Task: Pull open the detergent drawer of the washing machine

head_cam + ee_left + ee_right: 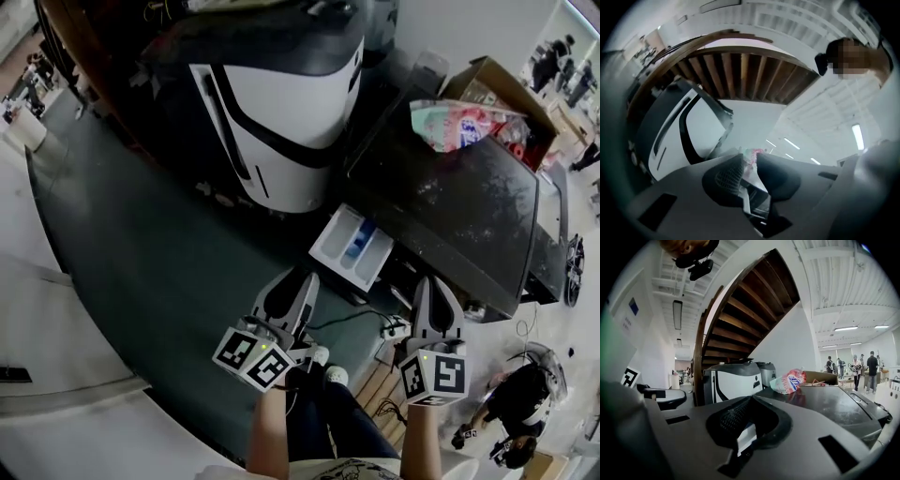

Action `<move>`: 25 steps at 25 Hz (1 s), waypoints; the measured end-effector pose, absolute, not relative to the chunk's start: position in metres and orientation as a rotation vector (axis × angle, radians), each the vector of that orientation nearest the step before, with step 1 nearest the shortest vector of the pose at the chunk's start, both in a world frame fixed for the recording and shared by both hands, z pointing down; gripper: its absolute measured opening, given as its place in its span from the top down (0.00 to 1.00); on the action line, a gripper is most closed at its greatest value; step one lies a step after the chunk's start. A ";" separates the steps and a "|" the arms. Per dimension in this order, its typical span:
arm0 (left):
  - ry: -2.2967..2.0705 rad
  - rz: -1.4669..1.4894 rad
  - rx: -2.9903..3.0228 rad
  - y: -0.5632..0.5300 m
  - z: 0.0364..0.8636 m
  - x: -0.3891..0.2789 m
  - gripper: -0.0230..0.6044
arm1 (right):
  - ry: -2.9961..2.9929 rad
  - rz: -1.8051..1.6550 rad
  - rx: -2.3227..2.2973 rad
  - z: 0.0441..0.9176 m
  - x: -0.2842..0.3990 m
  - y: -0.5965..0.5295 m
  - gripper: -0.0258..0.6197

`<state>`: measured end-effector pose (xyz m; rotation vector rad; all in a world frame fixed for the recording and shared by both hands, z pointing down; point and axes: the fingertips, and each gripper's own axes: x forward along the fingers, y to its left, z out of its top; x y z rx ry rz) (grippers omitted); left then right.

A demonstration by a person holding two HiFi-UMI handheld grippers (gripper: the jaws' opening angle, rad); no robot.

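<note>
Drawer out before washing machine, bag atop

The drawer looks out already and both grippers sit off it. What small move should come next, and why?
Probably none on the drawer: the detergent drawer already stands pulled out of the washing machine, its compartments showing. The left gripper, jaws slightly apart, and the right gripper, jaws together, are both clear of it and empty. I'd lower both hands away.
</note>
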<state>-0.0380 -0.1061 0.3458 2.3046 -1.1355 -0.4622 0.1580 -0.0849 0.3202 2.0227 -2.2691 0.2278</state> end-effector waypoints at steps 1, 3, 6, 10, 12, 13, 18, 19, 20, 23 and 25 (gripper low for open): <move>-1.177 -0.436 2.339 -0.107 0.330 -0.038 0.82 | -2.273 0.219 2.031 0.309 0.159 -0.085 0.94; -1.266 -0.375 2.409 -0.107 0.299 -0.038 0.87 | -2.272 0.208 2.050 0.287 0.161 -0.082 0.94; -1.383 -0.286 2.506 -0.103 0.256 -0.036 0.92 | -2.279 0.184 2.073 0.256 0.163 -0.078 0.94; -1.503 -0.202 2.588 -0.099 0.206 -0.031 0.94 | -2.293 0.136 2.100 0.218 0.168 -0.074 0.94; -1.565 -0.160 2.591 -0.094 0.188 -0.030 0.94 | -2.299 0.111 2.106 0.202 0.169 -0.068 0.94; -1.592 -0.149 2.588 -0.091 0.181 -0.030 0.94 | -2.304 0.102 2.108 0.195 0.169 -0.065 0.94; -1.695 -0.166 2.597 -0.077 0.145 -0.029 0.94 | -2.346 0.050 2.115 0.158 0.168 -0.051 0.94; -1.725 -0.155 2.608 -0.074 0.137 -0.029 0.94 | -2.357 0.039 2.120 0.151 0.168 -0.048 0.94; -1.759 -0.139 2.622 -0.070 0.130 -0.029 0.94 | -2.367 0.027 2.126 0.144 0.168 -0.045 0.94; -1.828 -0.107 2.657 -0.059 0.112 -0.026 0.94 | -2.386 -0.019 2.145 0.129 0.169 -0.035 0.94; -1.848 -0.106 2.666 -0.053 0.102 -0.025 0.94 | -2.392 -0.038 2.153 0.121 0.170 -0.029 0.94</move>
